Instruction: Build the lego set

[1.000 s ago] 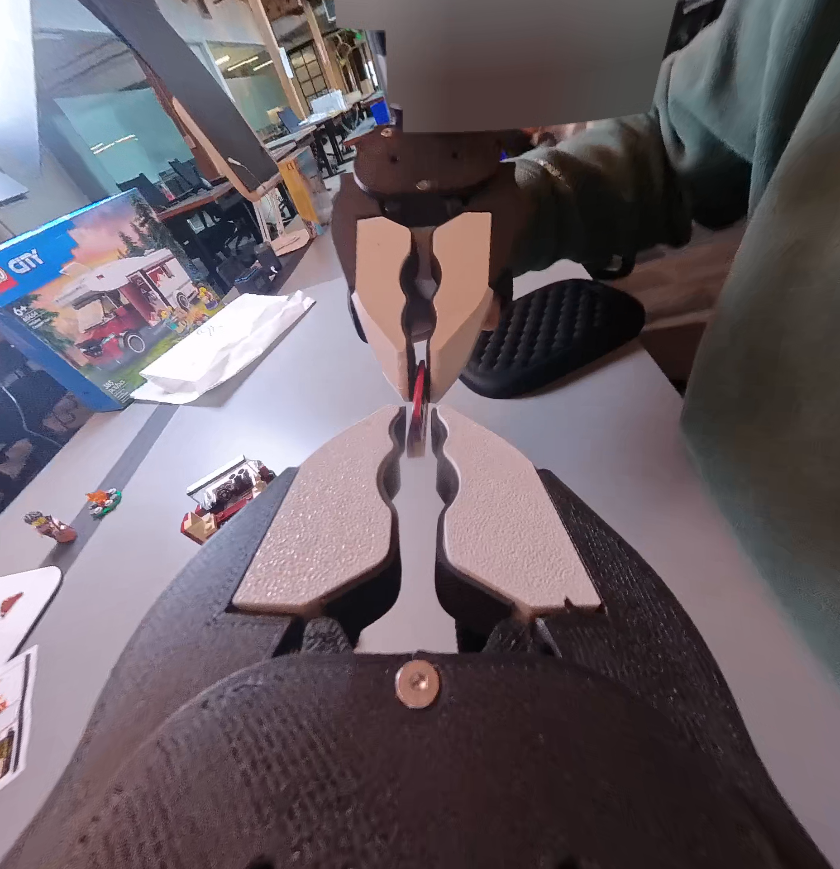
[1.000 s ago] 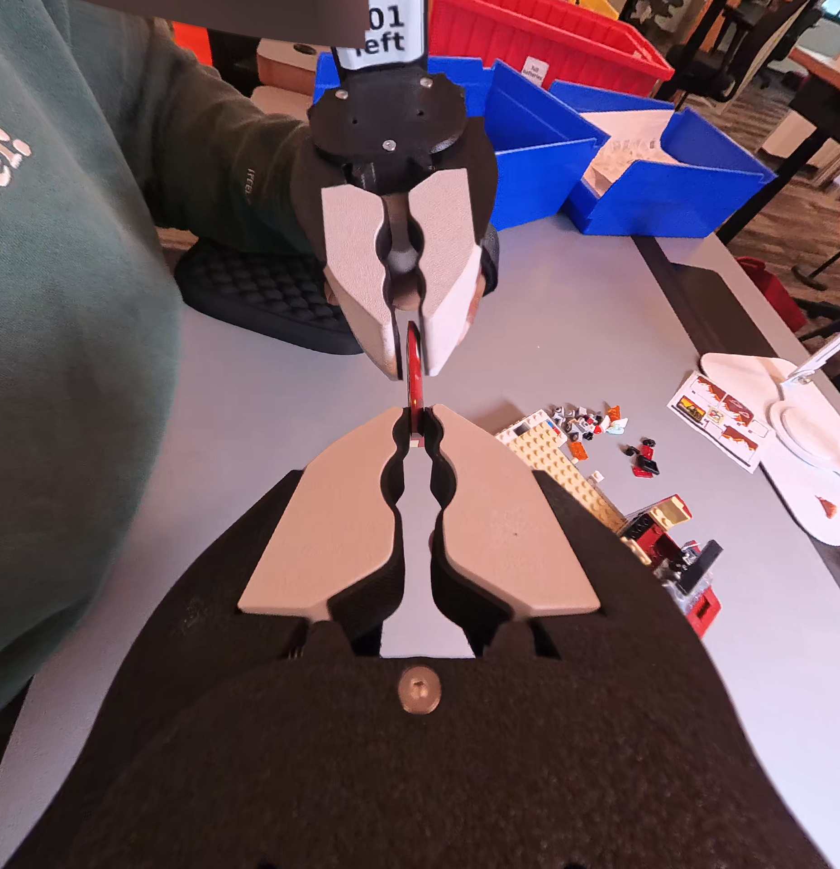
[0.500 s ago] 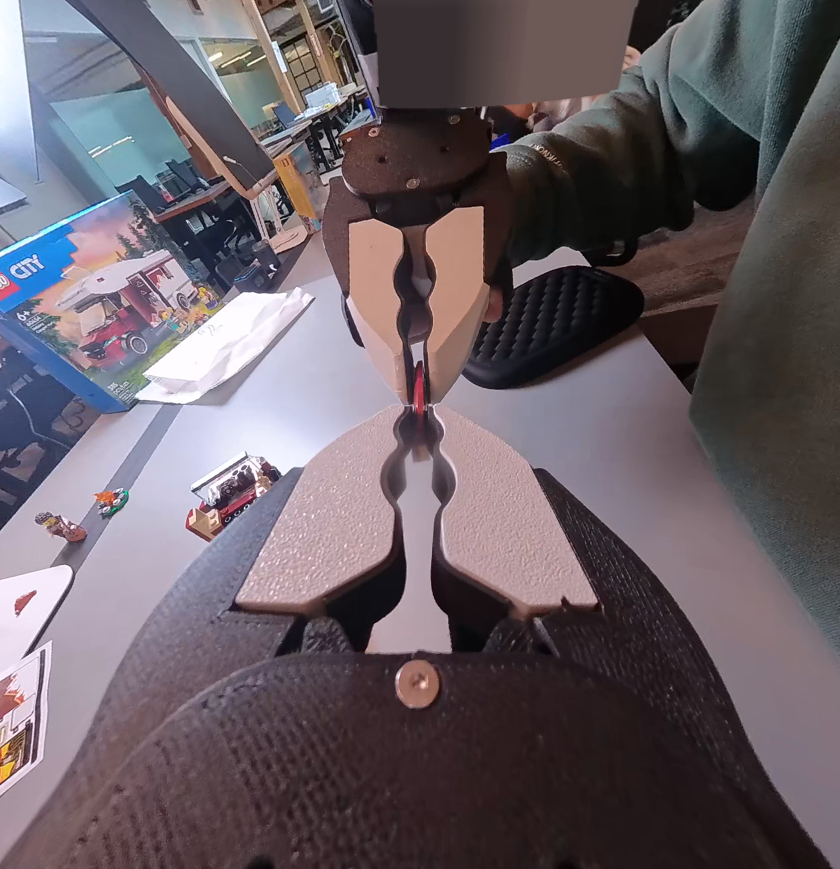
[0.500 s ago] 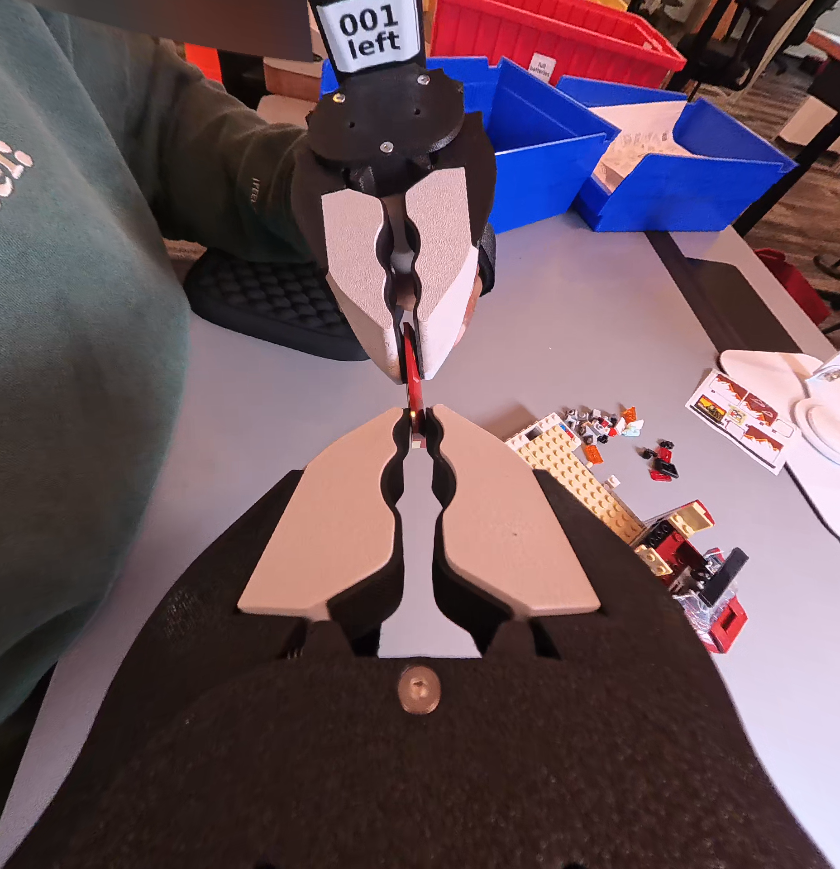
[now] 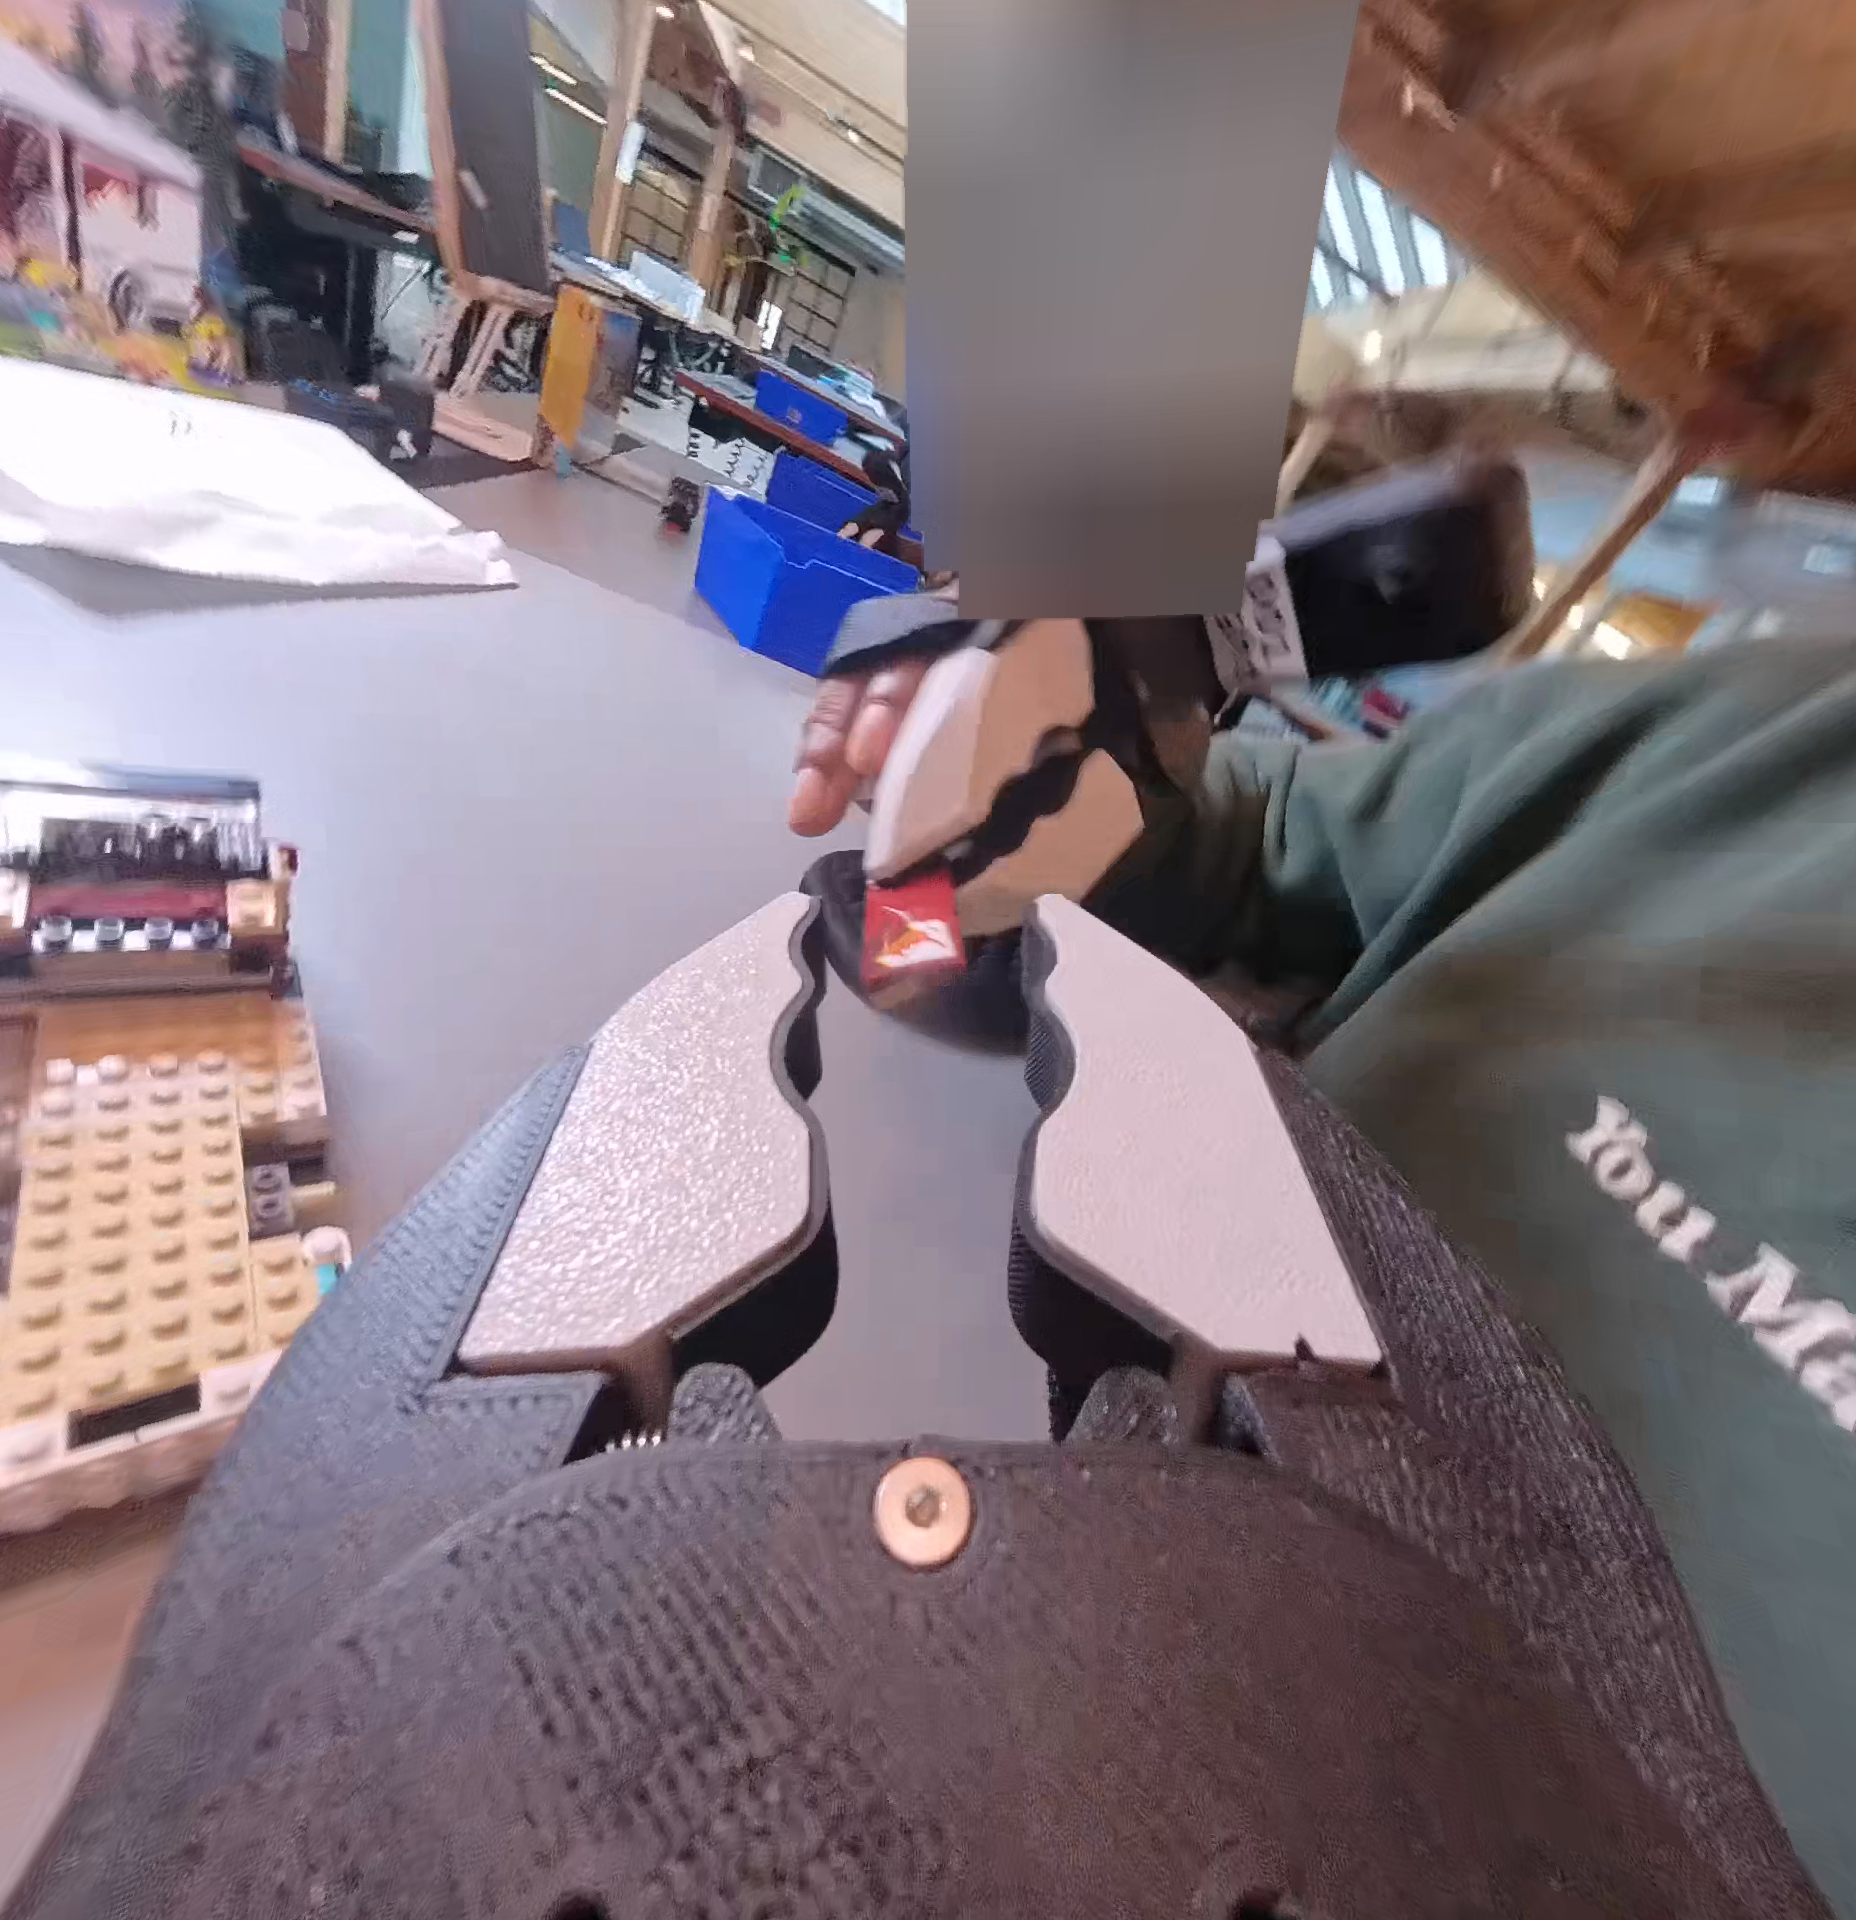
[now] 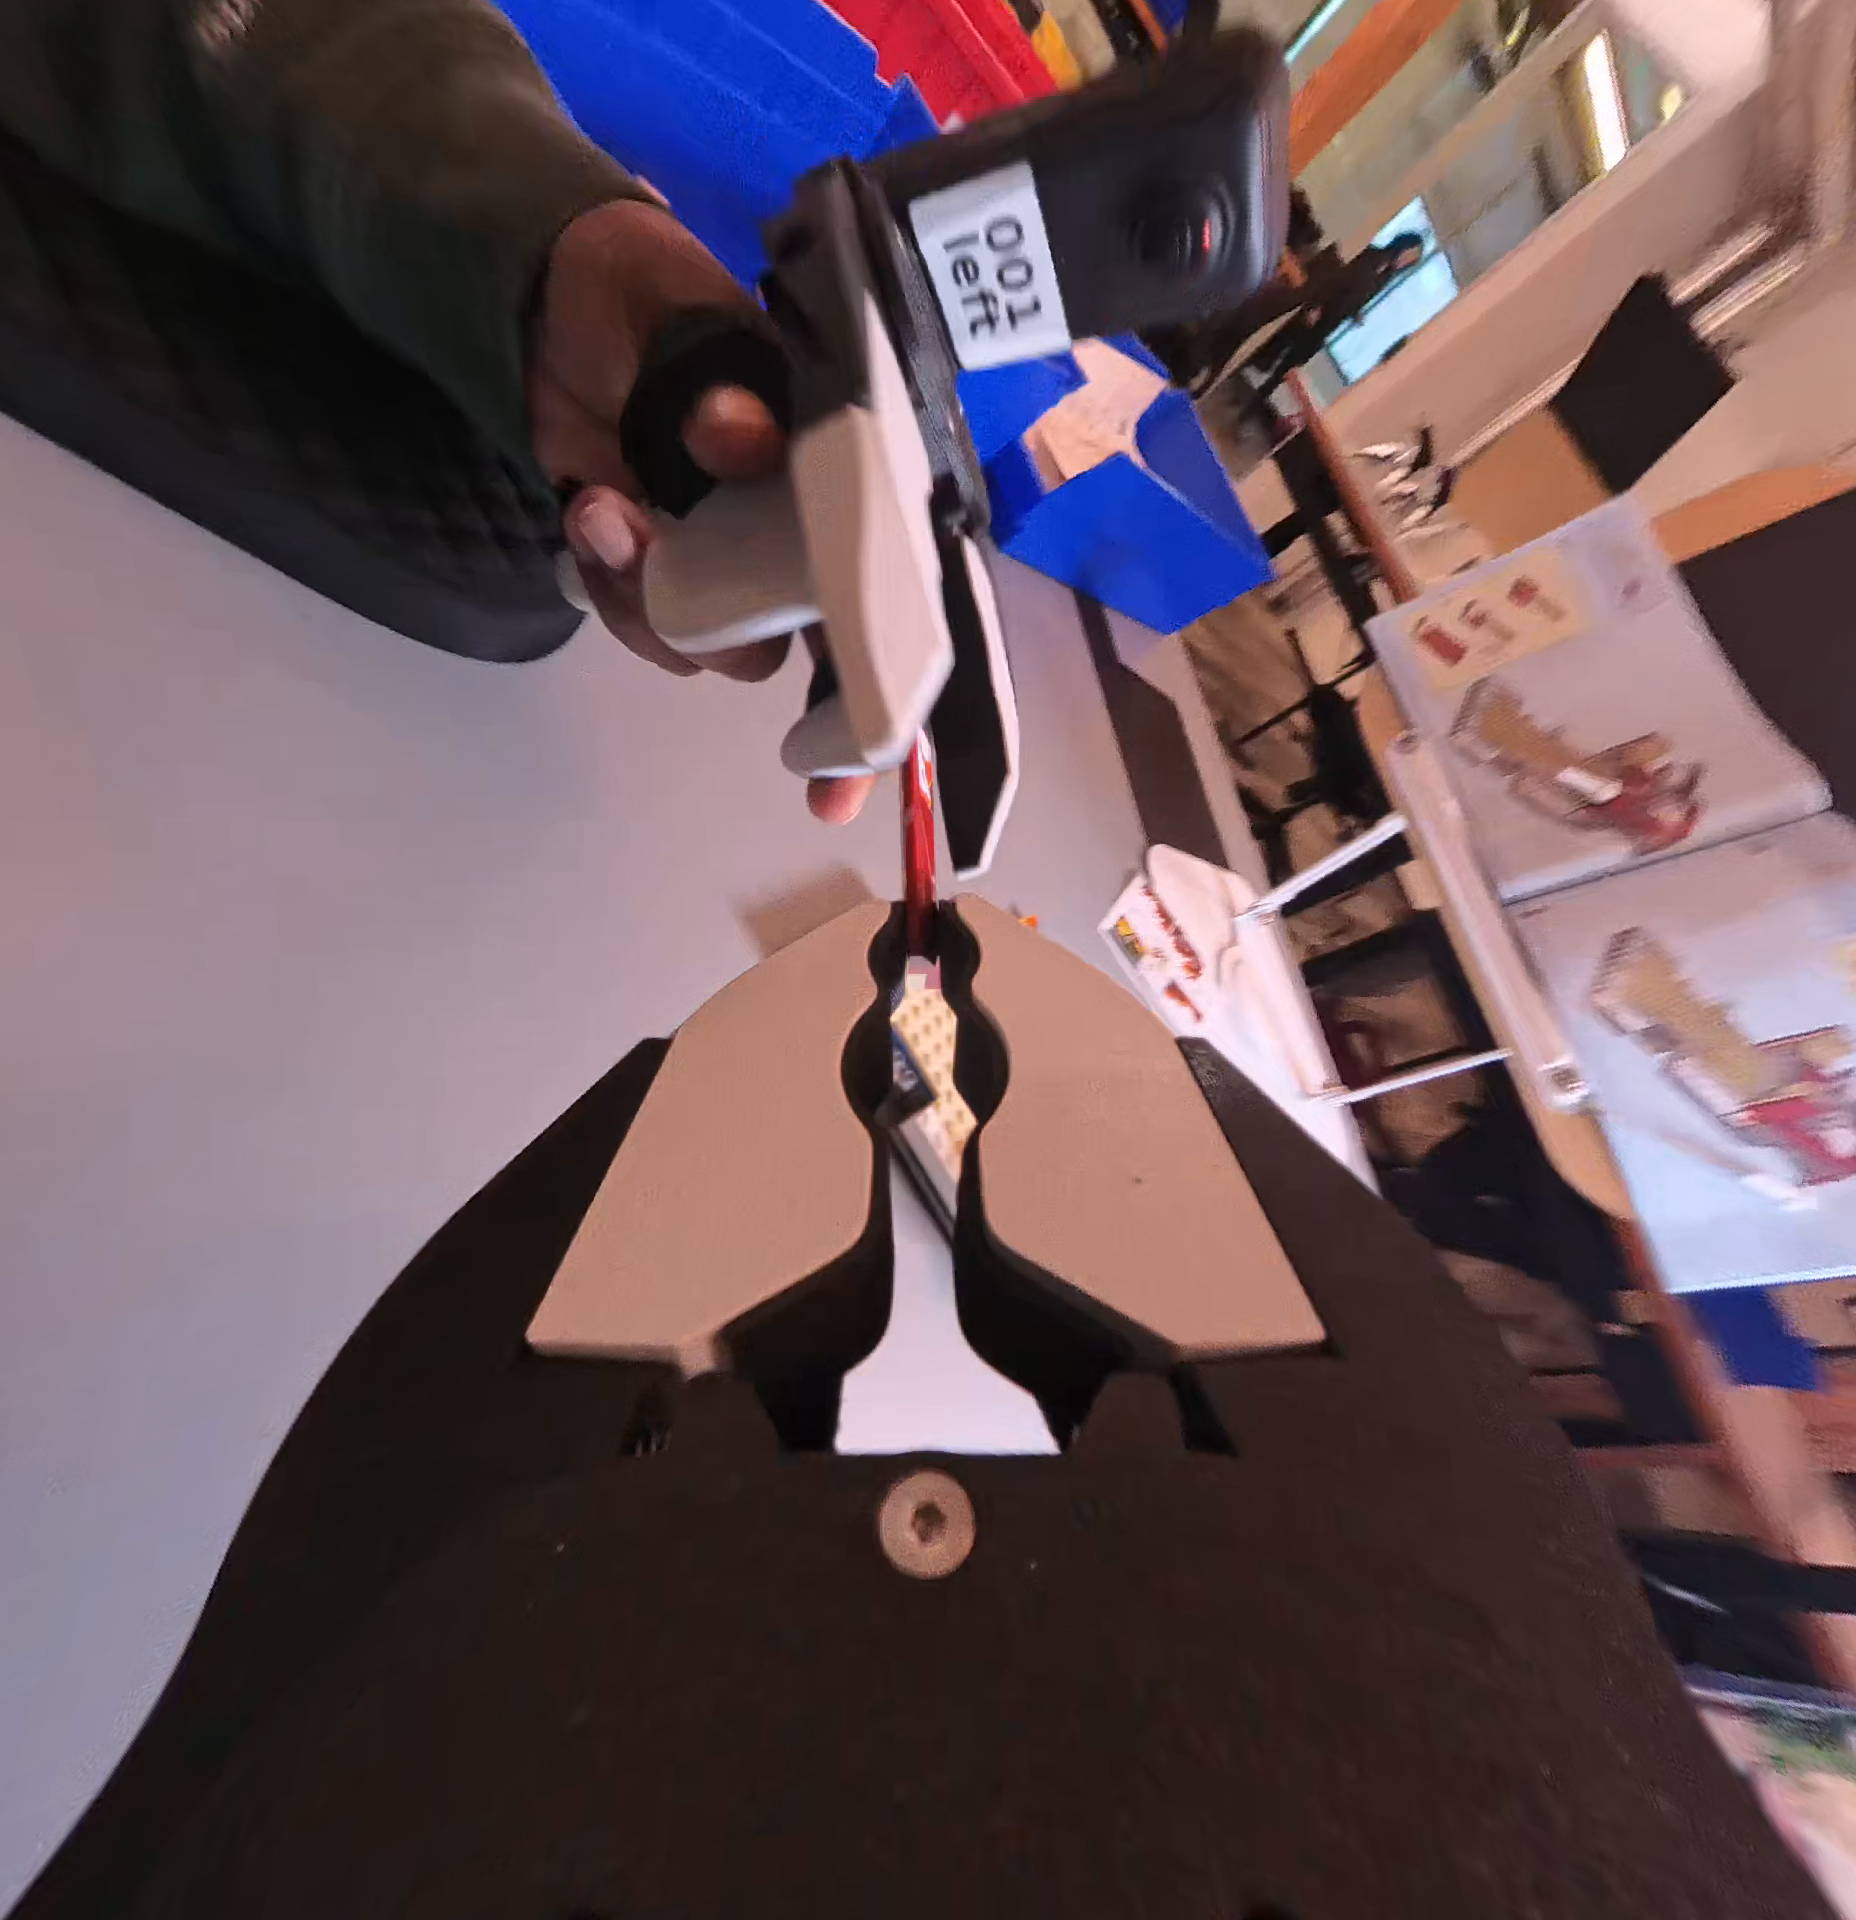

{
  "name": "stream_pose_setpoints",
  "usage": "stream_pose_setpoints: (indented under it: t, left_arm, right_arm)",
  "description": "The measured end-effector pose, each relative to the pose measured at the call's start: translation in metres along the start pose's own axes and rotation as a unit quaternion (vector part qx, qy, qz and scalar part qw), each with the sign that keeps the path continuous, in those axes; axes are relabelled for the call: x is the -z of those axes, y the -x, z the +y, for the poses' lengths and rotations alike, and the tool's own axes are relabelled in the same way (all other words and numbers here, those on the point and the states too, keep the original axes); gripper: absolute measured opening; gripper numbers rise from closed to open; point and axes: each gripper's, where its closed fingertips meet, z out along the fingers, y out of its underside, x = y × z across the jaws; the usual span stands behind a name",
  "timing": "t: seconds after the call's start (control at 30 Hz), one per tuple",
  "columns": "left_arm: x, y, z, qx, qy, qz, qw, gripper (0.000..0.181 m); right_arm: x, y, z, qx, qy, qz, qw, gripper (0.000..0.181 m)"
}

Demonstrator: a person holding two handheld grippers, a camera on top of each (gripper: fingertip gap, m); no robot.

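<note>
A small flat red Lego piece with a printed face is pinched at the tips of my right gripper, which comes in from the upper right. My left gripper is open, its fingers standing on either side of the piece without gripping it. In the right wrist view the right gripper is shut on the edge-on red piece, and the left gripper shows side-on above it. The tan studded Lego build lies on the table at the left; a bit shows between the right jaws.
Blue bins stand at the table's far side, also visible in the left wrist view. A white paper bag lies far left. An open instruction booklet stands on a holder at the right. A green sleeve is close on the right. Only a small space, under 4 cm, lies between the two pairs of fingers.
My left gripper has opened and let go of the red piece; the right gripper still holds it. Both grippers have turned, and the tan build is now close at the left.
</note>
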Motion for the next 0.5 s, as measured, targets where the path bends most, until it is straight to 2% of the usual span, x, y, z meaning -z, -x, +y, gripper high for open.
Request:
stream_pose_setpoints:
  t: [0.13,0.3,0.4,0.5]
  left_arm:
    - [-0.001,0.005,0.006,0.056,-0.001,0.017,0.998,0.022]
    - [0.002,0.008,0.003,0.023,-0.004,-0.004,1.0,0.018]
    - [0.004,0.01,0.002,-0.029,0.0,-0.023,0.999,0.018]
    - [0.008,0.015,0.002,-0.141,0.017,-0.074,0.987,0.018]
  right_arm:
    - [-0.01,0.003,-0.002,0.054,0.011,0.028,0.998,0.006]
    - [-0.015,-0.001,-0.003,0.072,0.014,0.045,0.996,0.006]
    - [-0.017,-0.004,-0.003,0.076,0.008,0.06,0.995,0.007]
    - [-0.017,-0.007,-0.001,0.052,0.005,0.063,0.997,0.017]
